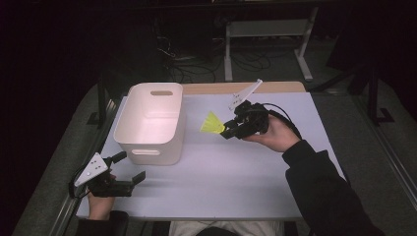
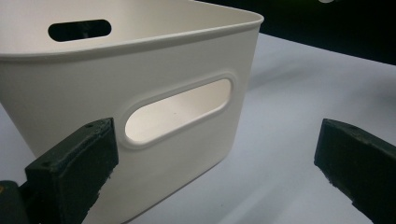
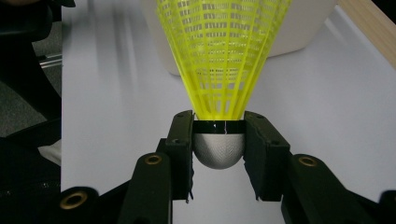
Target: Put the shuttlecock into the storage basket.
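Two grippers: both hand-held over a pale worktop (image 1: pixel 236 172).
Right gripper (image 1: pixel 229 129): mid-worktop, right of the bin; jaws clamped on shuttlecock's rounded grey cork base, one jaw each side.
Shuttlecock (image 1: pixel 212 123): yellow plastic mesh skirt, fans out twd the bin; held above worktop, not touching it. Right gripper view: skirt (image 3: pixel 219 51) rises straight up from the jaws, cork (image 3: pixel 218 150) betw. them.
Left gripper (image 1: pixel 129 168): near-left corner of worktop, jaws spread wide, nothing betw. them; just beside bin's near wall.
Bin (image 1: pixel 142 145): white plastic, open top, slot handle in each end; stands left of centre. Left gripper view: near handle slot (image 2: pixel 180 112) close in front.
Contact left gripper/bin: can't tell.
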Demonstrator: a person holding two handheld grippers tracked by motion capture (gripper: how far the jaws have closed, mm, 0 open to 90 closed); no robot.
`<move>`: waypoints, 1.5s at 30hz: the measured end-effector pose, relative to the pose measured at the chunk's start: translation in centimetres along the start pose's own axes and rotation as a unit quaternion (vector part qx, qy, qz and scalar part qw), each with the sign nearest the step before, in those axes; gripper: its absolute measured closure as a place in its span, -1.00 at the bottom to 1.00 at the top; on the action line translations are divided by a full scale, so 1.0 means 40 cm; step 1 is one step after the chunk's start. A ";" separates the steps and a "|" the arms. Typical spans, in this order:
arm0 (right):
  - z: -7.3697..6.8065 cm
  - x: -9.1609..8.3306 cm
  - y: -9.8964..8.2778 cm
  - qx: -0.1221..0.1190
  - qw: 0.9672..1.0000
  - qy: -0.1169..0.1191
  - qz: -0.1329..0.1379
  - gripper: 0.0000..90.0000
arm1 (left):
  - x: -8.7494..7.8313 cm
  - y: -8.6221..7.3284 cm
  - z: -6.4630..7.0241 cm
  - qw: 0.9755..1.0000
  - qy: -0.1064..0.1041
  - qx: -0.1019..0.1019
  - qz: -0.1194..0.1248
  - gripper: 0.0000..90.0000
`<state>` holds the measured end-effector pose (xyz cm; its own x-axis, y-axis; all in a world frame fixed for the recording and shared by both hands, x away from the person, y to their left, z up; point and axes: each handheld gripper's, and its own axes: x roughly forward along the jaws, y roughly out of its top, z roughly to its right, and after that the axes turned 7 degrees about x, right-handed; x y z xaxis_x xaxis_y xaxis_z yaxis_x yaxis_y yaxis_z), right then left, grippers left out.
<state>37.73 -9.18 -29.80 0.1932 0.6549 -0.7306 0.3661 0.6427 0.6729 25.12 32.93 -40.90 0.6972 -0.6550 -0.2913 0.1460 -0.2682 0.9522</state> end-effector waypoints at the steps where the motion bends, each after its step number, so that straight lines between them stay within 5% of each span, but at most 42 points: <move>1: 0.000 0.001 0.003 0.002 1.000 0.000 -0.001 0.41 | 0.000 0.000 0.000 1.000 0.000 0.000 0.000 -1.00; 45: -0.010 0.029 0.171 -0.032 0.999 0.028 0.017 0.41 | 0.000 0.000 -0.001 1.000 -0.002 -0.001 0.002 -1.00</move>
<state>40.08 -3.87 -25.99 0.1529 0.6961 -0.7015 0.3010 0.6433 0.7040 25.14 32.95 -40.90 0.6947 -0.6590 -0.2883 0.1453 -0.2639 0.9535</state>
